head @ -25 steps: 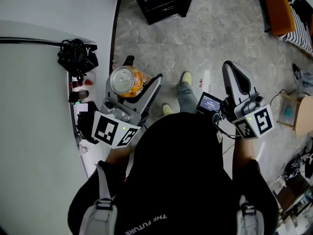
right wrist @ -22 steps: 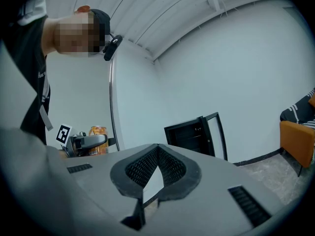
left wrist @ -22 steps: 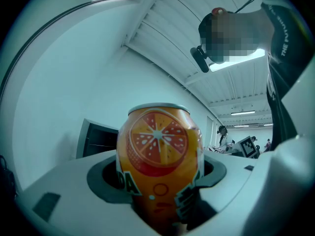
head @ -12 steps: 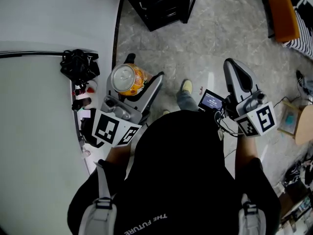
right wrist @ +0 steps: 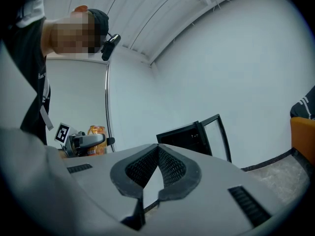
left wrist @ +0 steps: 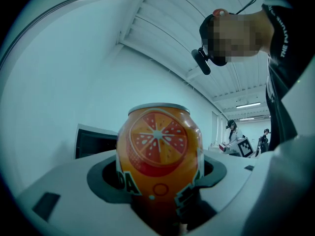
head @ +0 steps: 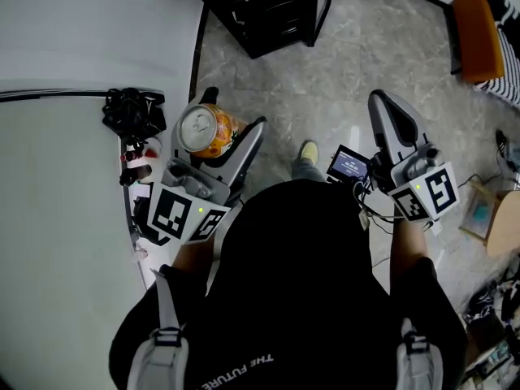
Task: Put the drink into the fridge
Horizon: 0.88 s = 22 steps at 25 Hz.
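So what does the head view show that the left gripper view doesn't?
Only the head view: the right gripper, the marbled floor, a yellow shoe and the silver top of the orange can. Only the left gripper view: the orange-slice picture on the can's side, the ceiling and two people far off. Both: the can clamped between the jaws of the left gripper.

Black shirt [head: 309, 283] — grey shoulder straps [head: 165, 340]
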Motion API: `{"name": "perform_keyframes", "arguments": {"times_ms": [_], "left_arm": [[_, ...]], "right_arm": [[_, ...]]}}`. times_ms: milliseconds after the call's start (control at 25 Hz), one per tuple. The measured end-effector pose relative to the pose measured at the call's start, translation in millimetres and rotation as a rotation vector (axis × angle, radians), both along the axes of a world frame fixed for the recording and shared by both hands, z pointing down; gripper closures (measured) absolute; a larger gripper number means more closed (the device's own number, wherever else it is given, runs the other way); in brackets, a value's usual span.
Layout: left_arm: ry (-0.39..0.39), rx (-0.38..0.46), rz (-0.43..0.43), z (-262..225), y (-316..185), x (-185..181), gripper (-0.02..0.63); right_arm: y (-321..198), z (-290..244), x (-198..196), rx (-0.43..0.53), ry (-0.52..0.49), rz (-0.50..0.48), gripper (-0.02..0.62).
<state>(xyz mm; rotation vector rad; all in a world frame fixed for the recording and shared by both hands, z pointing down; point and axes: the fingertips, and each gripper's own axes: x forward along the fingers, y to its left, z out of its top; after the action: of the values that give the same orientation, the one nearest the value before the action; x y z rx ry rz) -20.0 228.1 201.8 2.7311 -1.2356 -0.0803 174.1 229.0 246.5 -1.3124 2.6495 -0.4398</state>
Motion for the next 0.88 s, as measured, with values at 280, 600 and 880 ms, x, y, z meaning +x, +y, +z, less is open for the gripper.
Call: {"name": "perform_keyframes", "arguments": {"times_ms": [280, 600, 880], "left_arm": [[-0.013, 0.0, -0.019, -1, -10, 12, 0.265], [-0.01, 0.012, -0.021, -2, -9, 13, 0.265], [-0.016, 0.028, -0.028, -2, -10, 12, 0.265]], "right_arm": [[-13, 4, 14, 0.0, -0.013, -0.009, 0.581], [-12, 5, 11, 0.006, -0.023, -0.014, 0.581], [-11, 8, 9, 0.015, -0.017, -0.007, 0.581]]}}
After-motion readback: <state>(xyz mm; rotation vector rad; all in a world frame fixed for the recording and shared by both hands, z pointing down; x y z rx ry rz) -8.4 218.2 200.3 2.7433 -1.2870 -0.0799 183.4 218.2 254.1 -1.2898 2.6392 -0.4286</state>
